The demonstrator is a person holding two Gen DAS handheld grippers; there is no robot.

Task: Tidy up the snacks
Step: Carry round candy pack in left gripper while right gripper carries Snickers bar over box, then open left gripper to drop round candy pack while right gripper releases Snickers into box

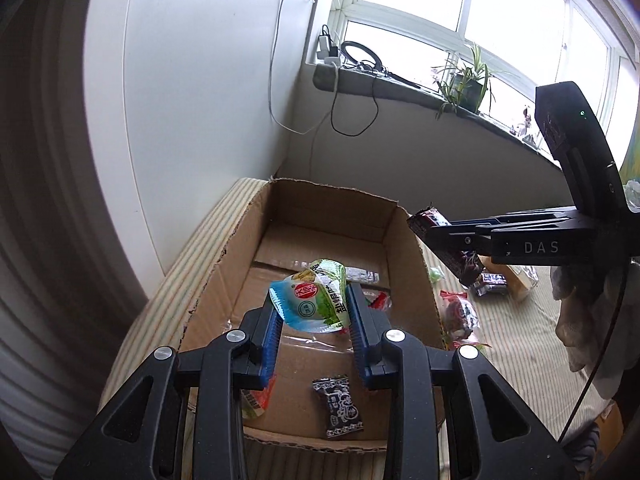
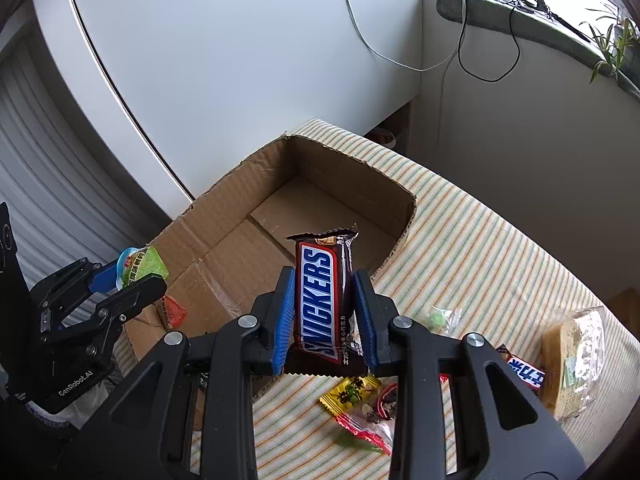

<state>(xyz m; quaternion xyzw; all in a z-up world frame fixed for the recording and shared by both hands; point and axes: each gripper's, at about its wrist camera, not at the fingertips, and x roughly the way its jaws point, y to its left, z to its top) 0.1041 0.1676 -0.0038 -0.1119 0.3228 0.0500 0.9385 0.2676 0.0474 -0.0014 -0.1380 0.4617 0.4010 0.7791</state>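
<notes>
**Two snacks held over the box, neither one in yet**

The left gripper (image 1: 314, 316) pinches a green and white snack pouch (image 1: 310, 300) between its blue pads, above the open cardboard box (image 1: 208, 280), where a dark wrapped candy (image 1: 338, 408) already lies on the floor. The right gripper (image 2: 324, 312) clamps a Snickers bar (image 2: 322, 300) upright, near the box's right wall. If it lets go from there, I think the bar could strike the rim and tumble onto the striped cloth (image 2: 480, 248) among the loose snacks (image 2: 360, 404). The crinkly pouch is held by its edges and might slip early. The two grippers are near each other, so a hasty drop risks a bump.
</notes>
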